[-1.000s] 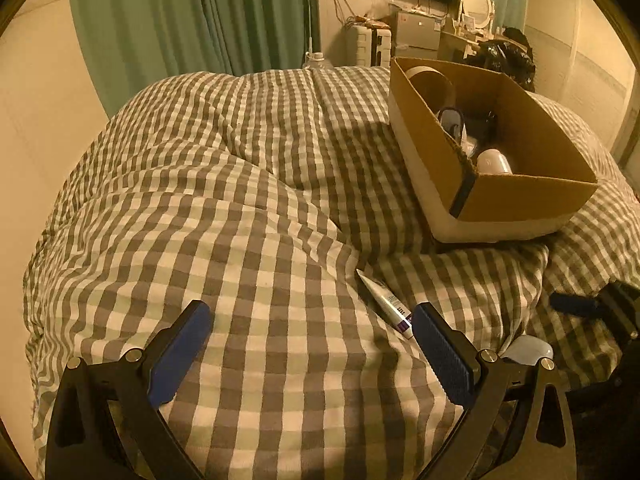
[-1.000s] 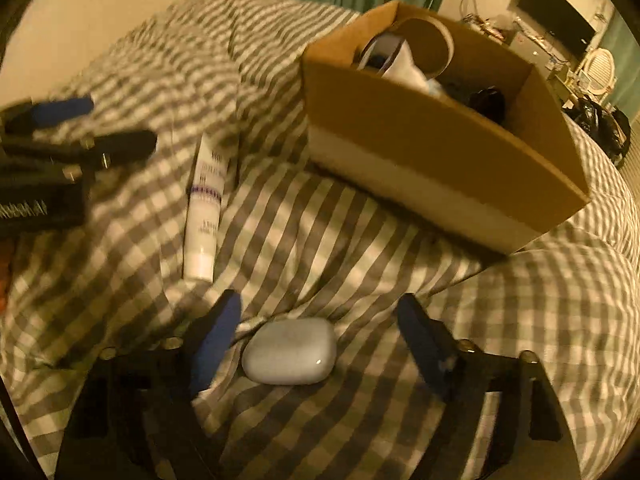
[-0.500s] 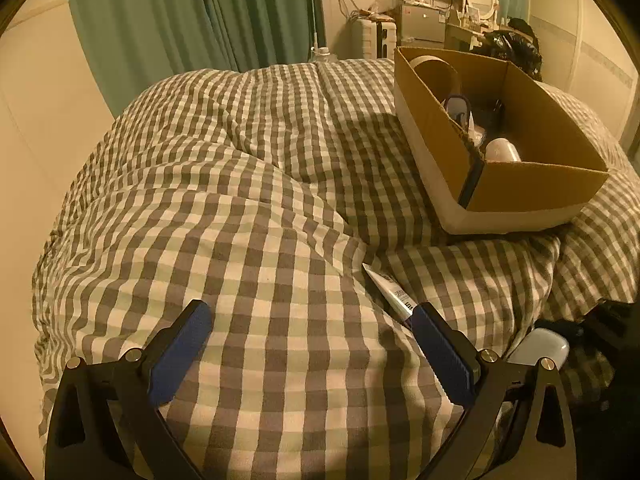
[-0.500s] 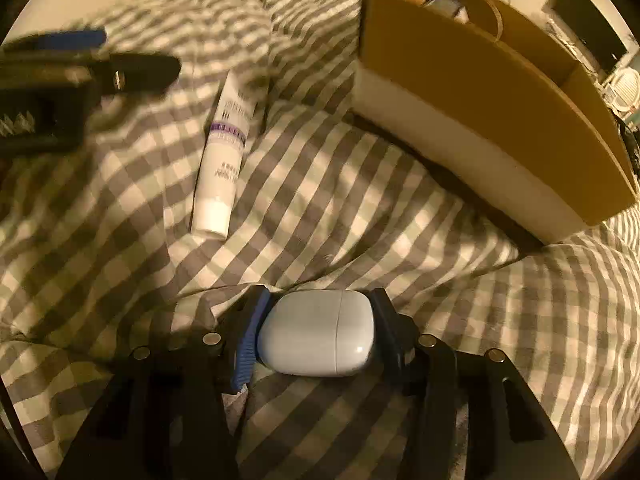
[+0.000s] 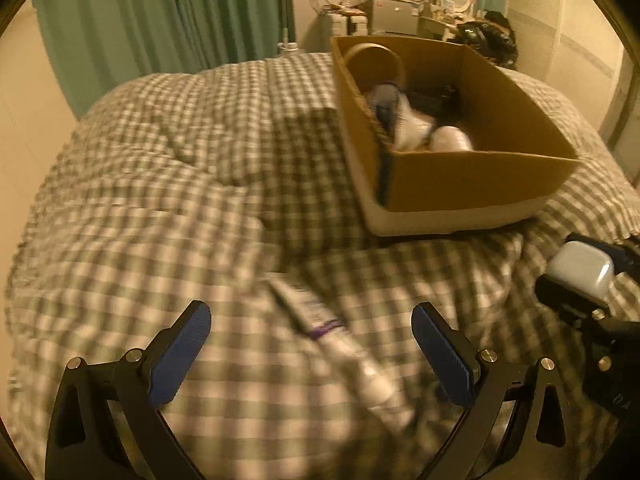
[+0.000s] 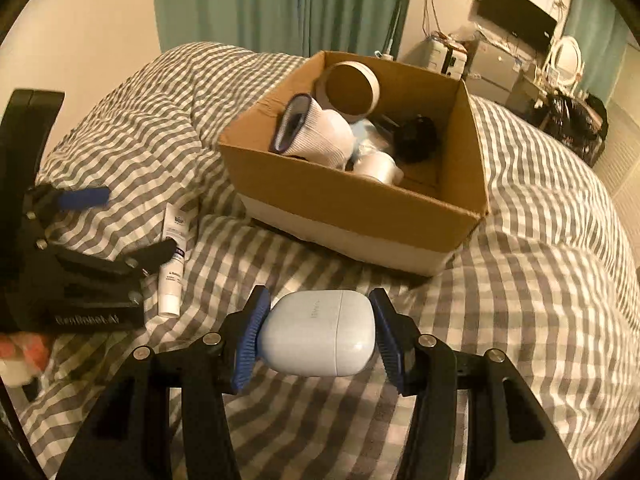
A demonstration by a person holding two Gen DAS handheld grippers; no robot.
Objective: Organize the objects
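My right gripper [image 6: 318, 334] is shut on a pale blue-white earbud case [image 6: 318, 336], held off the checked duvet [image 6: 540, 280]; the same case [image 5: 580, 270] shows at the right edge of the left wrist view. My left gripper [image 5: 312, 354] stands open above a white cream tube [image 5: 336, 344] that lies on the duvet between its fingers, untouched. In the right wrist view the tube [image 6: 173, 264] lies left of the case, partly under the left gripper [image 6: 120, 228]. A cardboard box [image 6: 360, 196] sits beyond, holding a sock, a tape roll and other items.
Green curtains [image 5: 160, 20] hang behind the bed. A desk with a monitor and clutter [image 6: 516, 48] stands at the far right. The duvet [image 5: 140, 200] bulges in folds left of the box [image 5: 460, 176].
My right gripper closed on the earbud case and lifted it off the duvet. My left gripper moved right, so the tube now lies between its open fingers.
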